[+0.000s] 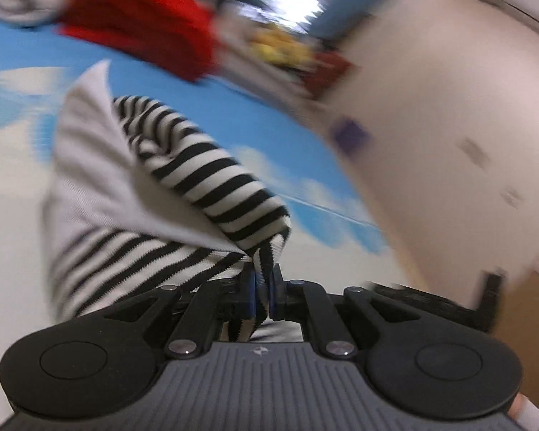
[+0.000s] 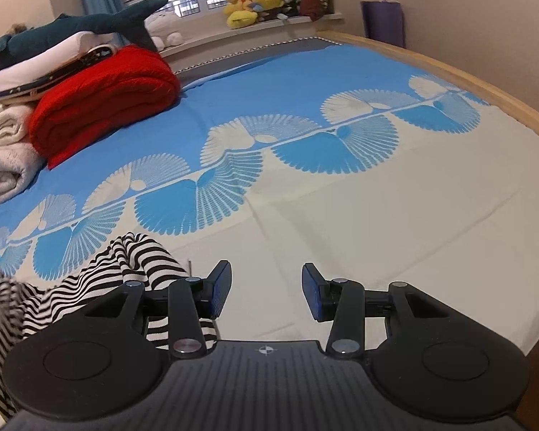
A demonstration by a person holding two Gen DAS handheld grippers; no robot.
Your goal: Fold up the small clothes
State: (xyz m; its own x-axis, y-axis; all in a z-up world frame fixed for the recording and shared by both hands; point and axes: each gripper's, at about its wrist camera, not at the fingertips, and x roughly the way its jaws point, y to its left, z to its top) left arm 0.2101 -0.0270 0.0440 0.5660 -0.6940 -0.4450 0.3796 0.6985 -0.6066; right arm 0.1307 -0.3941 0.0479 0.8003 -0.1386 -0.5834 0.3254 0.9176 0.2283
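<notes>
The left gripper (image 1: 263, 289) has its fingers clenched on the striped garment (image 1: 204, 179); the right gripper (image 2: 266, 291) hangs released over the bed (image 2: 377, 215), a red blanket (image 2: 104, 97) far left.

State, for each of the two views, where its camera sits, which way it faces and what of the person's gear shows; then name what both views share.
Left wrist: behind the left gripper, facing along it, blurred; shut on the striped garment.
Right wrist: behind the right gripper, facing across the bed sheet toward the window; jaws open, holding nothing.
Shared: striped garment, red blanket, sheet.
</notes>
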